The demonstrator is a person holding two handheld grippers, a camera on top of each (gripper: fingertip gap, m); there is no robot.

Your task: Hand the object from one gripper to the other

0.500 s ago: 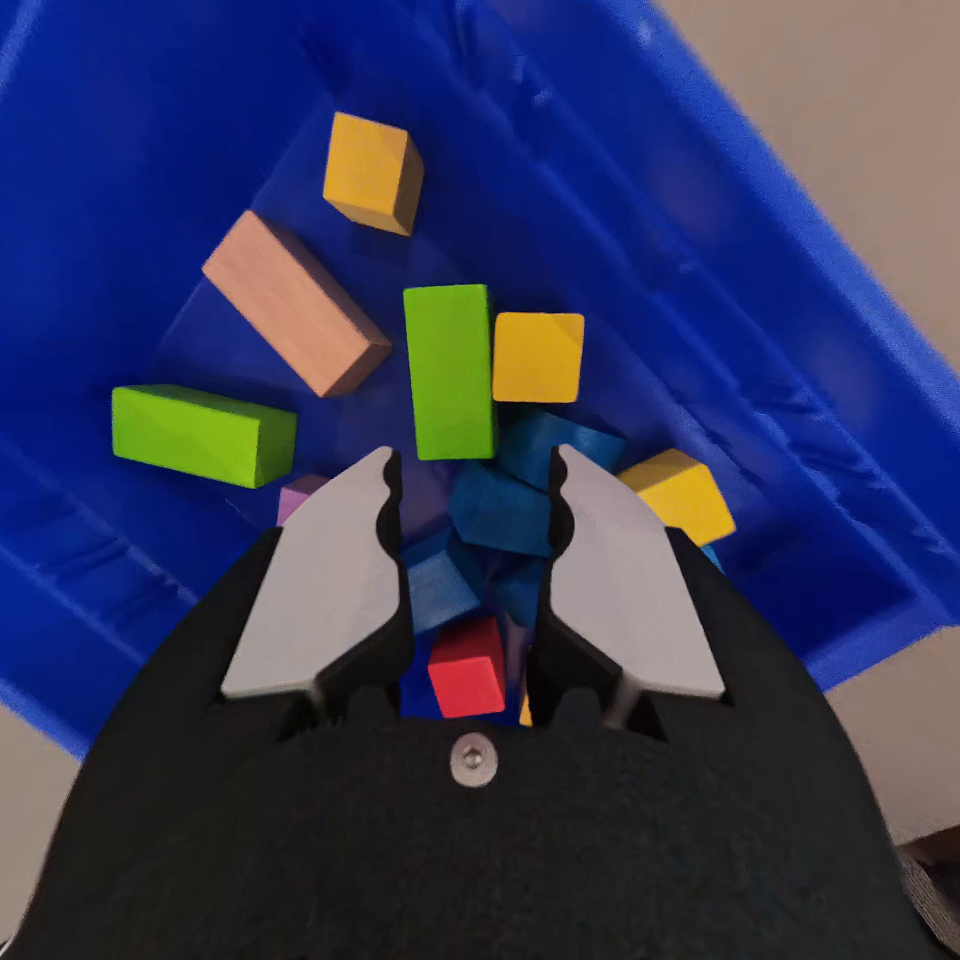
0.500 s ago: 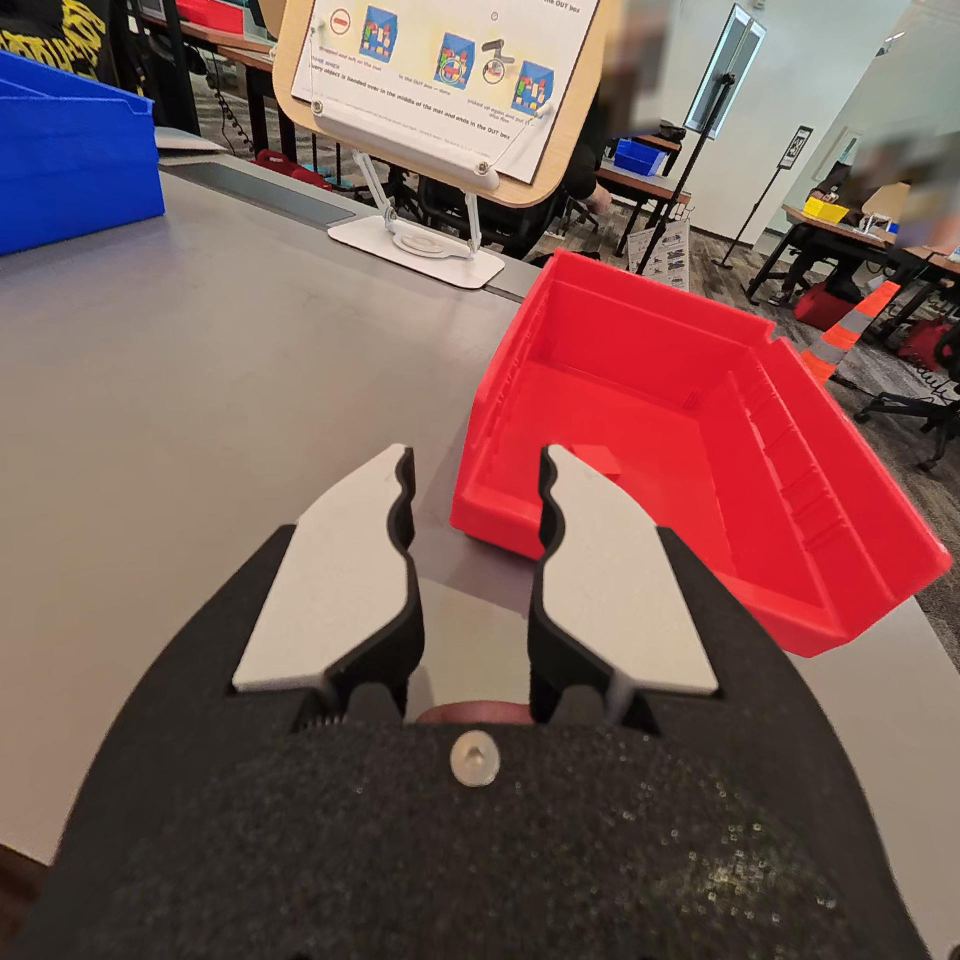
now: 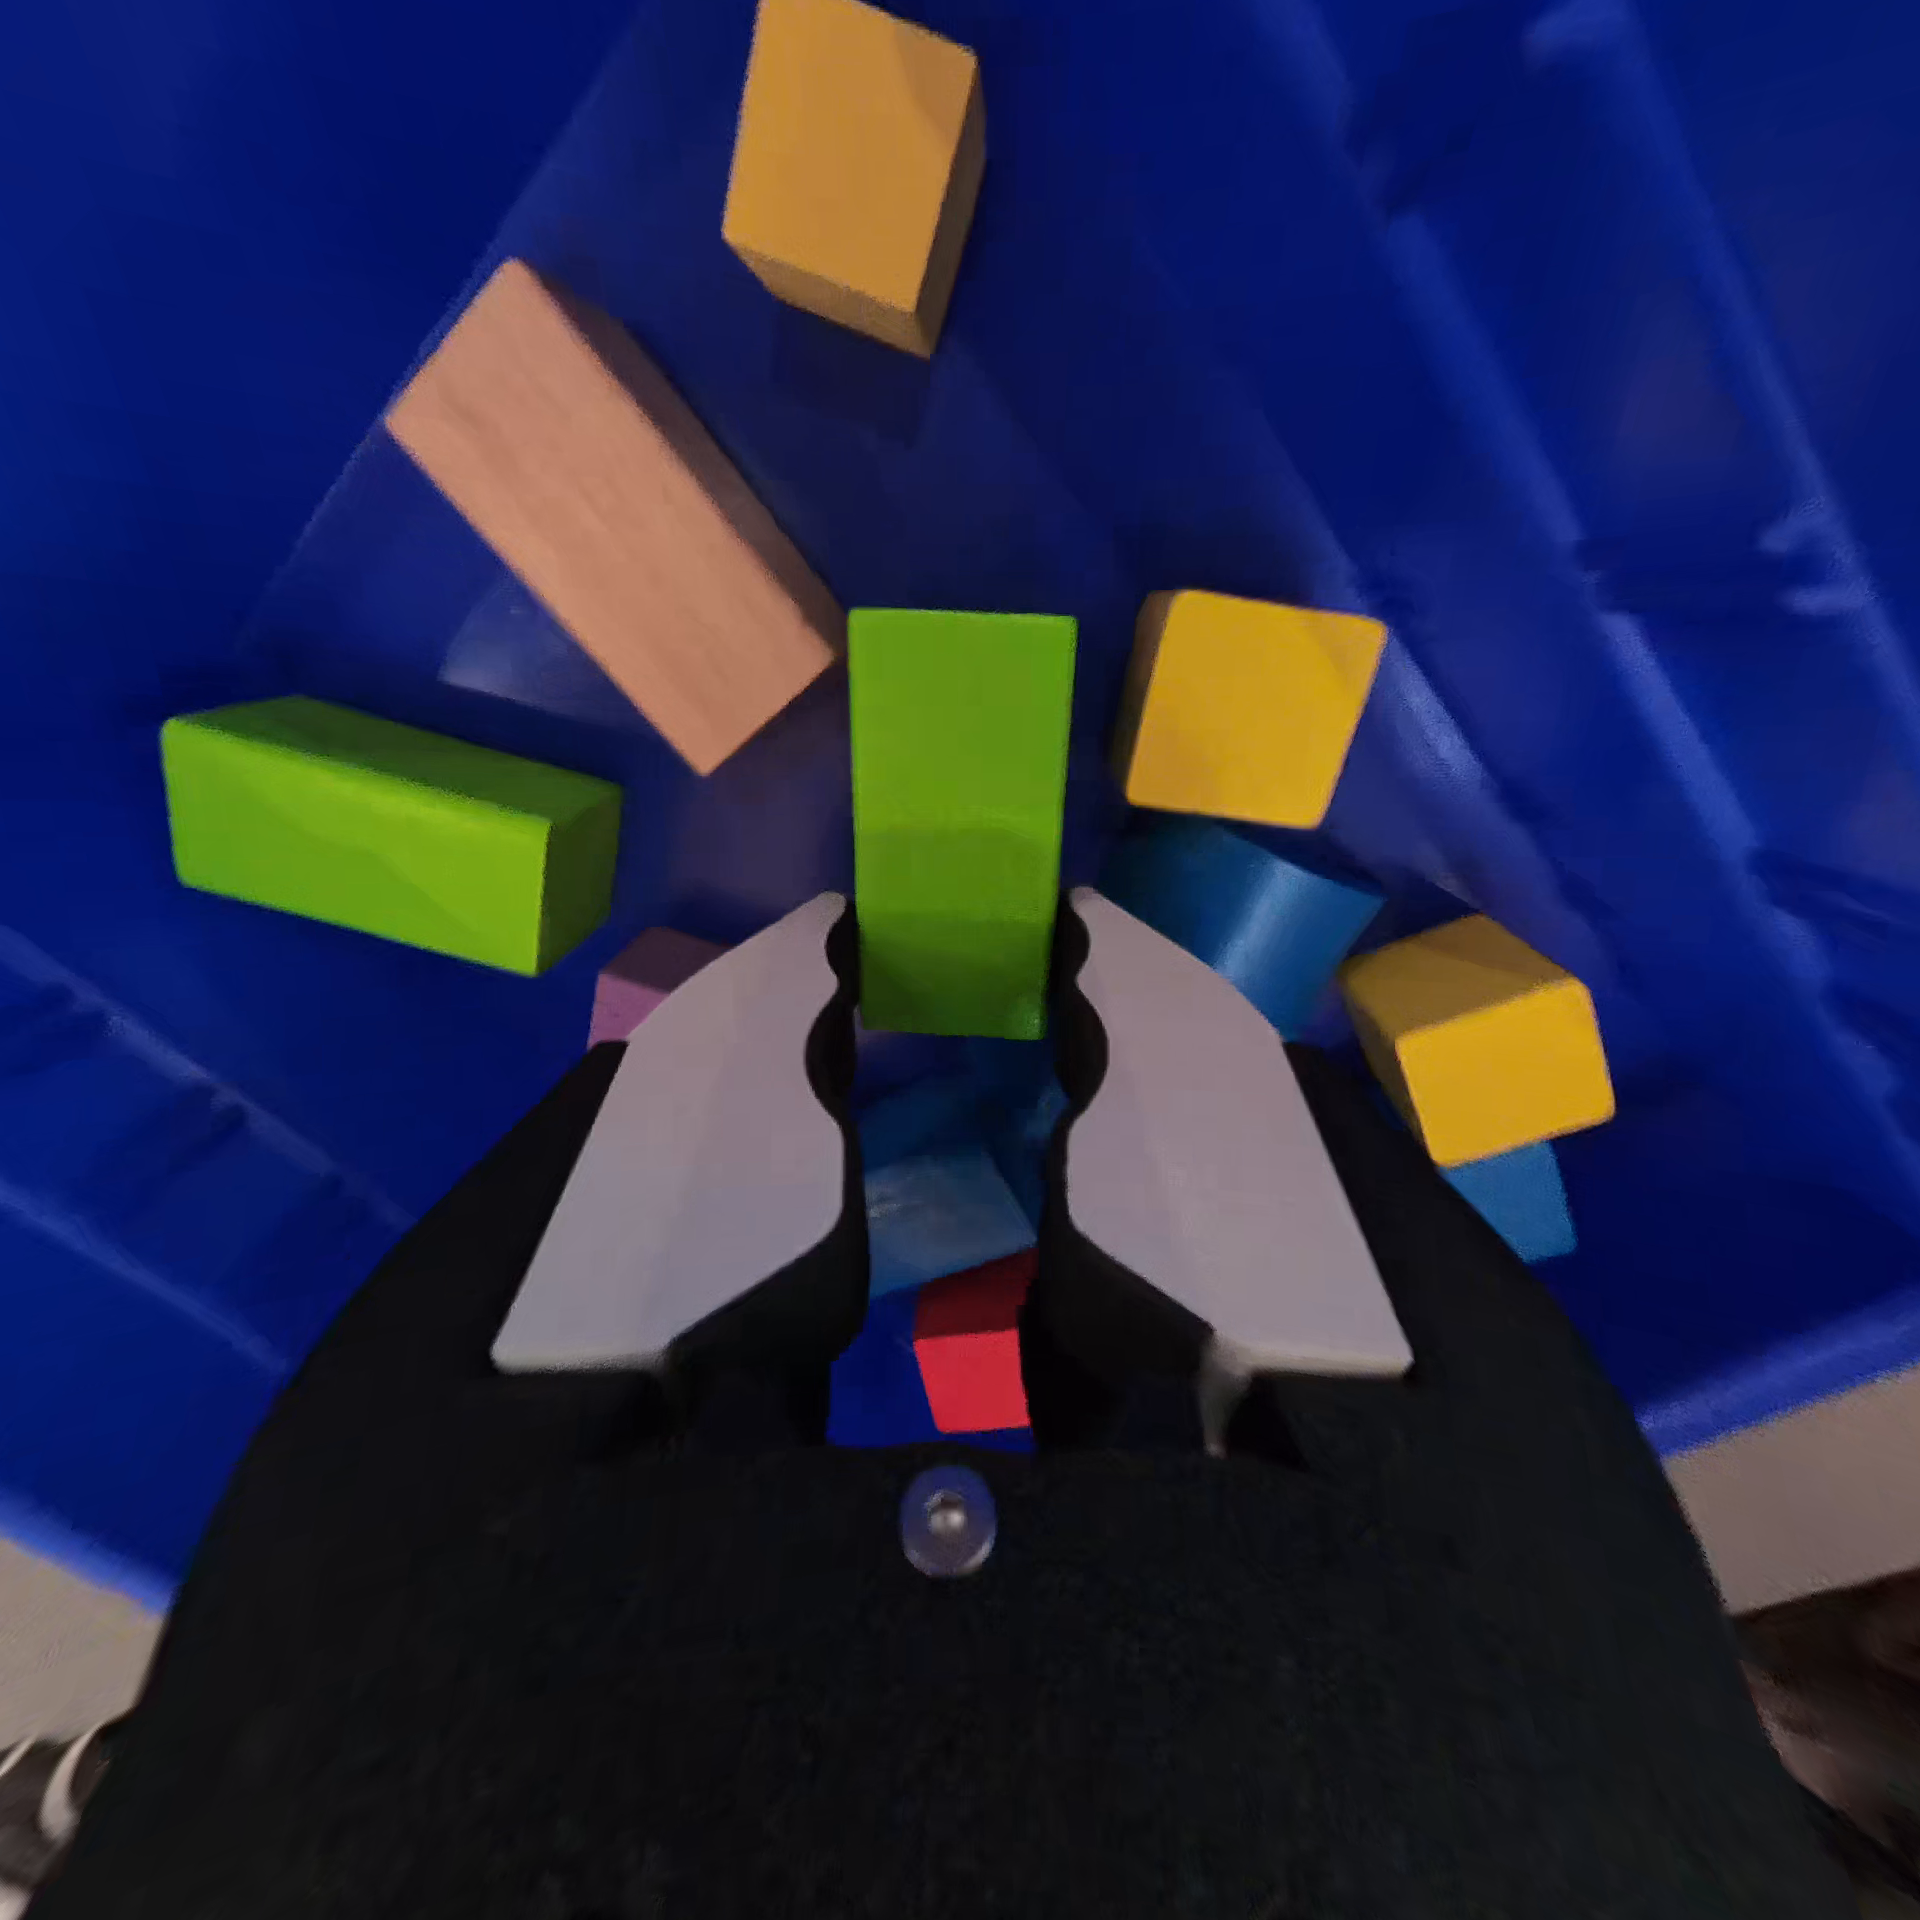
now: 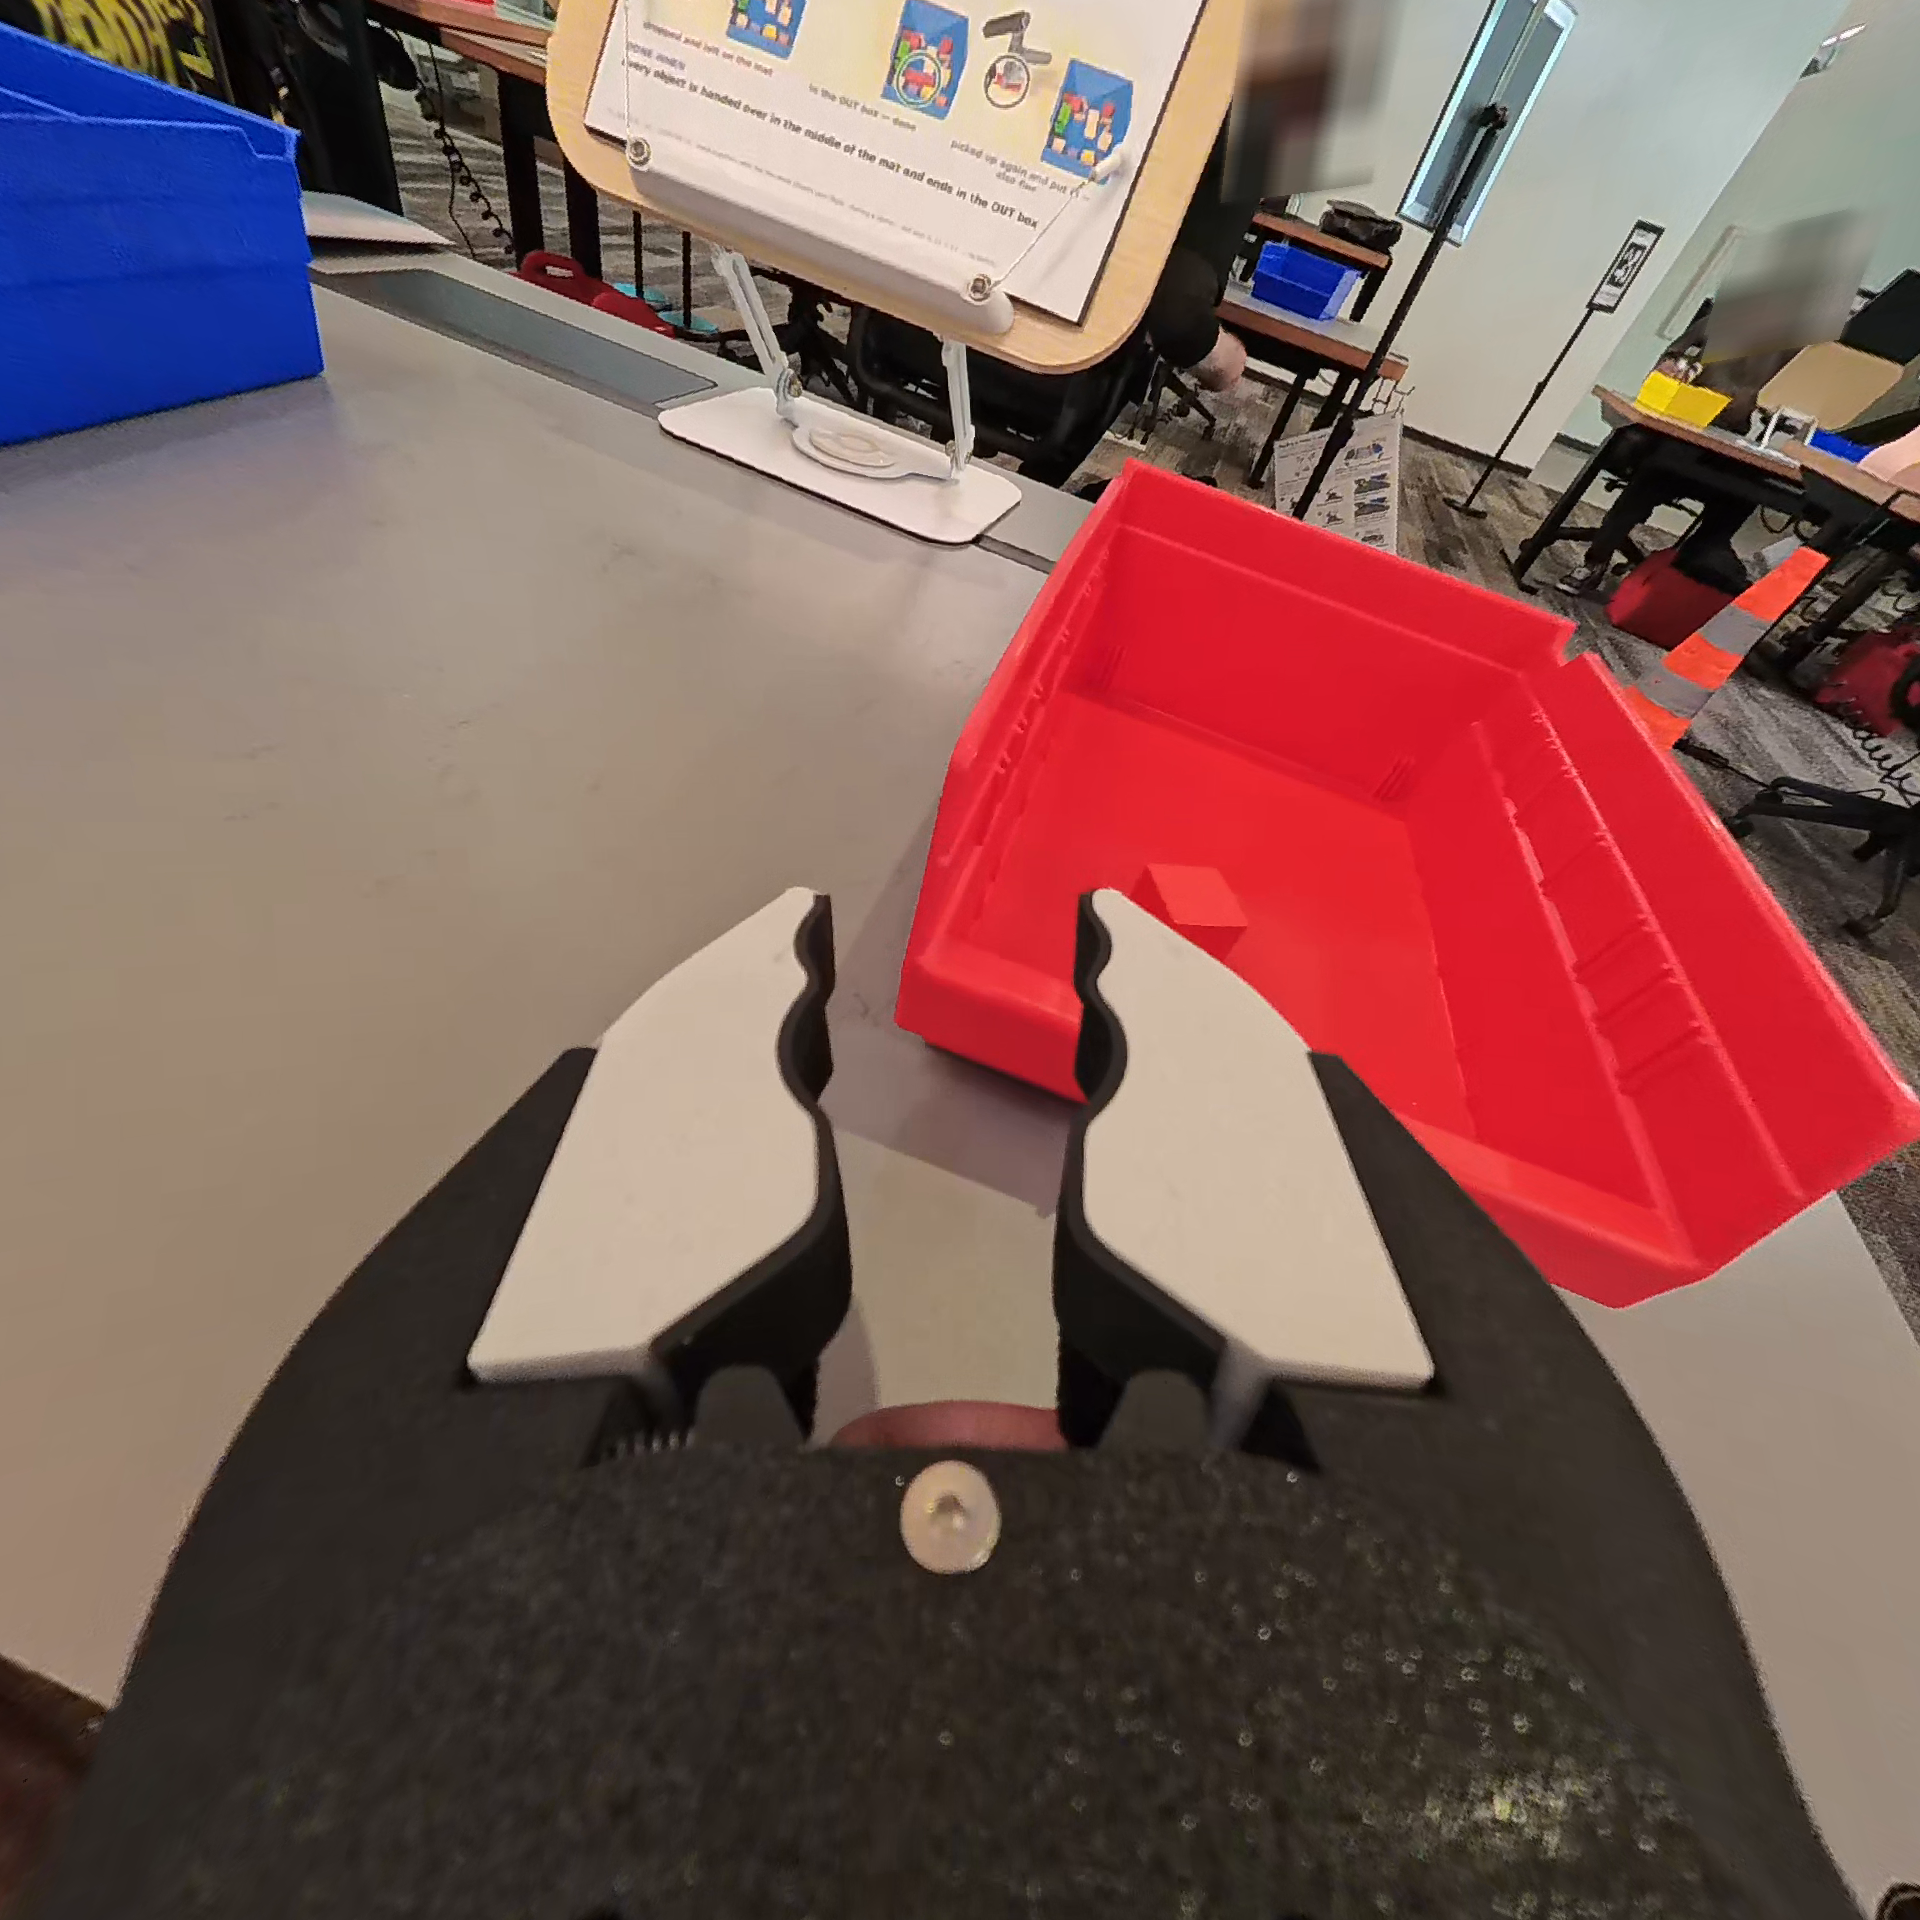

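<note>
**Left tool closes in on the green block inside the blue bin**

Since half a second ago we see the left tool (image 3: 958, 940) pushed deeper into the blue bin (image 3: 1558, 436), so that its tips now flank the near end of the upright-lying green block (image 3: 961, 790) instead of hanging over the blue blocks (image 3: 1242, 914). Our left tool's fingers (image 3: 727, 1101) sit right against both long sides of that block; whether they truly squeeze it or only touch it we cannot tell from the blurred picture.

Around the green block, on the bin floor, we find a second green block (image 3: 384, 831) toward the left wall, a plain wooden block (image 3: 613, 509) just beyond it and close to the gripped block's far corner, and an orange-yellow block (image 3: 852, 177) farther in. Two yellow blocks lie to the right: one (image 3: 1247, 712) just beside the green block's far end, one (image 3: 1475, 1039) resting on the blue pile. A red block (image 3: 971, 1351) shows low between the fingers, and a purple corner (image 3: 644, 982) peeks beside the left finger.

Our right tool (image 4: 954, 930) hangs over the grey counter (image 4: 416, 779), jaws spread and holding nothing. Ahead of it, toward the counter's right edge, stands the red bin (image 4: 1662, 987) with one small red block (image 4: 1195, 899) on its floor. A document stand (image 4: 852, 457) sits at the far edge, and a blue bin wall (image 4: 145, 260) shows at the far left.
</note>
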